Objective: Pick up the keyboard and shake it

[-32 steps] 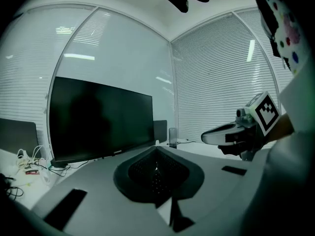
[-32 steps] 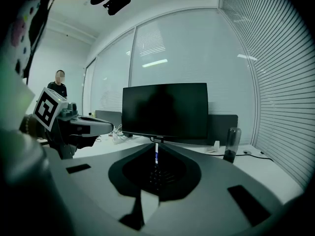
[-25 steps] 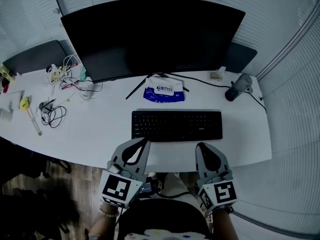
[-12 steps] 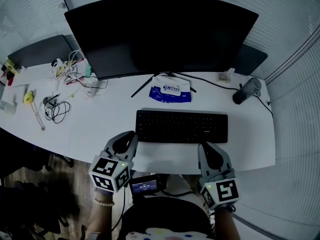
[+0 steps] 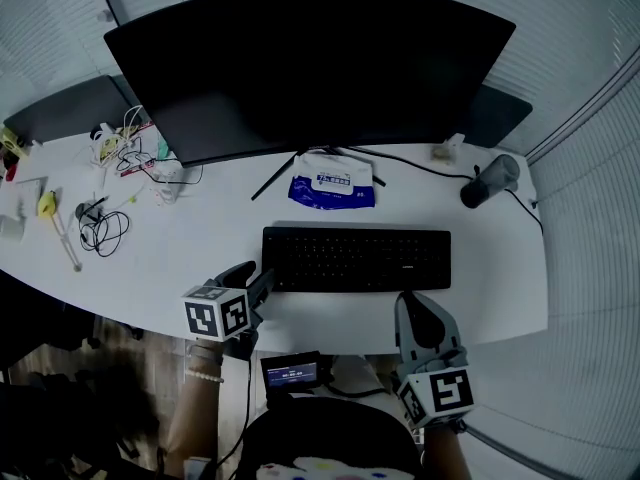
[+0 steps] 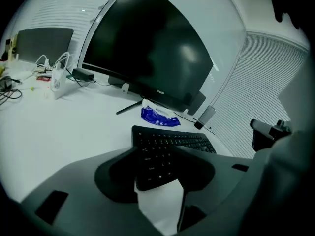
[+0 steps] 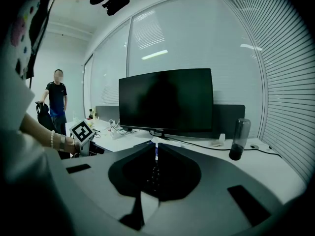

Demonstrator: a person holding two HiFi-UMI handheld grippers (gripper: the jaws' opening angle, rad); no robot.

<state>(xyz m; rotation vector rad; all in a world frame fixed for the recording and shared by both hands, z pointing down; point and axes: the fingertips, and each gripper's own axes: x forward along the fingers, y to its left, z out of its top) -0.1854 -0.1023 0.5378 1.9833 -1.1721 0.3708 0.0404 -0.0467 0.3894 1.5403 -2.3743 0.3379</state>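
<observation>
grey left tongs (image 5: 262, 279) and right tongs (image 5: 406, 297), each with 1 black-and-white marker cube (image 5: 217, 316).

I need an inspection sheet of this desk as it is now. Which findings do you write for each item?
Surface: white desk, curved front edge.
Job's things: black keyboard lies flat before the monitor, not lifted.
Clutter: blue wipes pack behind the keyboard; dark bottle at right.
Grippers: left gripper at the keyboard's left end, jaws just opened and not pressing on it; right gripper shut, empty, near the right end.
Cables: tangled wires far left; black cable behind the keyboard.
Surroundings: blinds; a person standing beyond the desk.
</observation>
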